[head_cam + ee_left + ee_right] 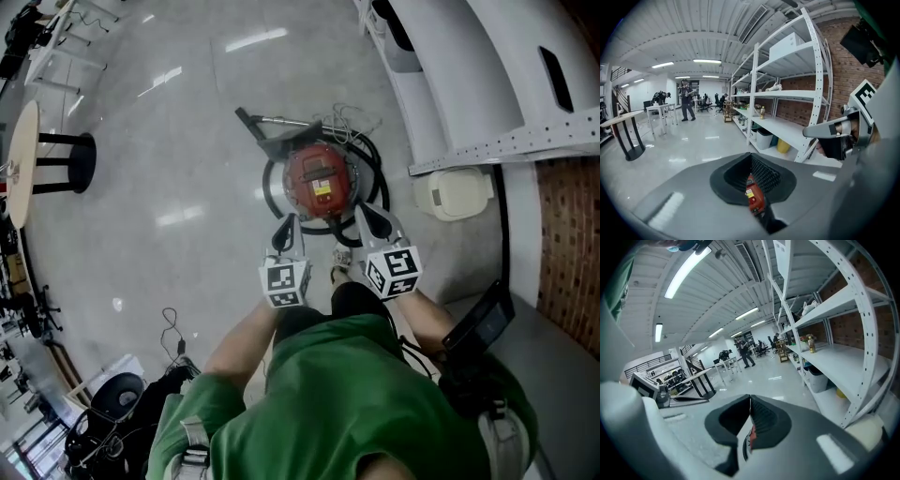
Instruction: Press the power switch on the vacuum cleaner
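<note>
Several things surround the red vacuum cleaner (322,178), which stands on the shiny grey floor (178,187) a little above the centre of the head view. A black hose (270,192) lies in a ring around it, and a metal tube (286,122) points away toward the upper left. To the right, a beige box (457,192) lies on the floor at the foot of a white shelving unit (487,84), which fills the upper right corner. A brick wall (567,234) runs down the right edge. A round table (23,159) on a black base stands well apart at the left edge. Just below the vacuum cleaner a shoe (340,270) of the person shows between the two grippers.

Both bare forearms reach forward from a green shirt (356,394). The left gripper (286,225) and the right gripper (370,217) hang side by side over the lower edge of the vacuum cleaner, both pointing down at it. I cannot tell whether they touch it.

In the left gripper view the jaws of the left gripper (751,161) meet at the tips and hold nothing; the vacuum cleaner (754,197) shows through the slit behind them. In the right gripper view the right gripper (750,401) is likewise closed and empty, with a red sliver of the vacuum cleaner (751,437) in the gap. The switch itself I cannot make out.
</note>
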{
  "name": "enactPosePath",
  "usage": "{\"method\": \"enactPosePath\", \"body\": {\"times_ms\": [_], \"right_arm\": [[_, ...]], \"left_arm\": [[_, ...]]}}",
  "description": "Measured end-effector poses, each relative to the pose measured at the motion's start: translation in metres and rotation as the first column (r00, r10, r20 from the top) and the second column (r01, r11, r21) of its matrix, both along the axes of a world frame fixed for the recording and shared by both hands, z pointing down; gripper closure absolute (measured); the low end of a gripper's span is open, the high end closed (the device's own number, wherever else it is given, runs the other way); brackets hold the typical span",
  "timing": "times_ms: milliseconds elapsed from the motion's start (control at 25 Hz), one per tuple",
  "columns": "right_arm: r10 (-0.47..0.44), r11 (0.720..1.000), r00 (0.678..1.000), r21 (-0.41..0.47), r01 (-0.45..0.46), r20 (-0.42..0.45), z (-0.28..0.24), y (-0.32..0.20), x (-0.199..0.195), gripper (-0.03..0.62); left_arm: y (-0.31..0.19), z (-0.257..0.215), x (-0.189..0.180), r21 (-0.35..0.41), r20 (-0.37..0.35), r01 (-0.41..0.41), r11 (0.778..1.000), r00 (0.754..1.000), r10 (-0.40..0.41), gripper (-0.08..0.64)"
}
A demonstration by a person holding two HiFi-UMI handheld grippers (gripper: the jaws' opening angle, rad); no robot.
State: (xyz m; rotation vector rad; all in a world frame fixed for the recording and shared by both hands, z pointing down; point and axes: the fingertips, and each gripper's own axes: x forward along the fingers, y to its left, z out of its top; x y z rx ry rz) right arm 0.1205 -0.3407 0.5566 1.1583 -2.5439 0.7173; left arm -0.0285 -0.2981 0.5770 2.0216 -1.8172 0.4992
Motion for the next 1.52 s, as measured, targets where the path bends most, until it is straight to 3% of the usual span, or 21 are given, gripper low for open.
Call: {"method": "enactPosePath", "body": {"times_ms": [640,1520], "right_arm": [[-0.049,0.989,0.995,-0.144,0.035,-0.09,0.129,-0.007,-0.012,0.588],[-0.113,0.957,0.98,-0.283,0.063,-0.164,0.286,-0.006,-0.026,0.581]], "left_arm": [[0.002,0.133,0.004,-0.224,0.026,-0.041,0.974,0.998,0.048,0.552],[-0.018,0.278,0.006,-0.357,0.015,-0.074,0.931,0.996,0.085,0.538]]}}
